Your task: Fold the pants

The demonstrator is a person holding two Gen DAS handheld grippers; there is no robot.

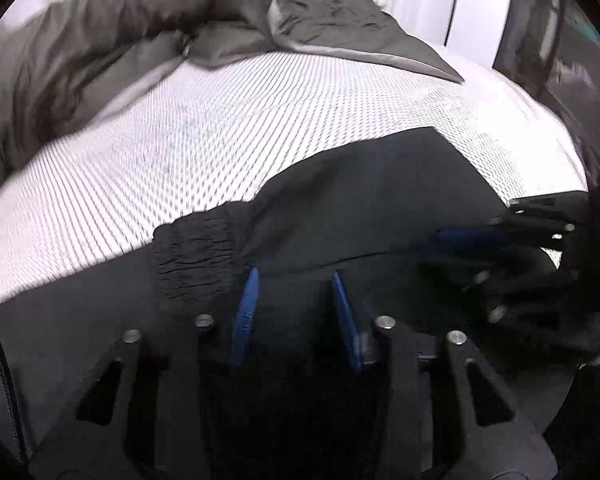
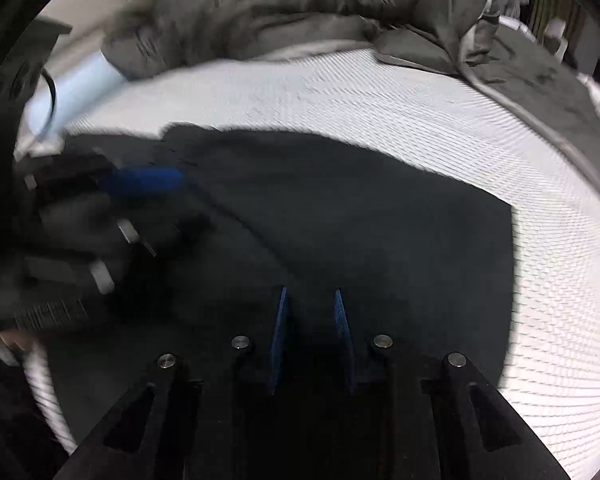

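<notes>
Black pants (image 1: 372,200) lie folded on a white textured mattress (image 1: 204,128), with an elastic cuff (image 1: 196,252) at the left. My left gripper (image 1: 294,276) hovers just over the near edge of the pants, blue pads apart, nothing between them. It also shows in the right wrist view (image 2: 156,180) at the left, blurred. My right gripper (image 2: 310,294) is over the pants (image 2: 340,208) with its pads apart and empty. It shows in the left wrist view (image 1: 472,236) at the right, blurred.
A grey duvet (image 1: 100,32) is bunched along the far side of the mattress (image 2: 460,128), with a grey pillow (image 1: 340,20) behind. A pale blue sleeve (image 2: 76,88) shows at the left. Dark furniture (image 1: 572,60) stands at the right.
</notes>
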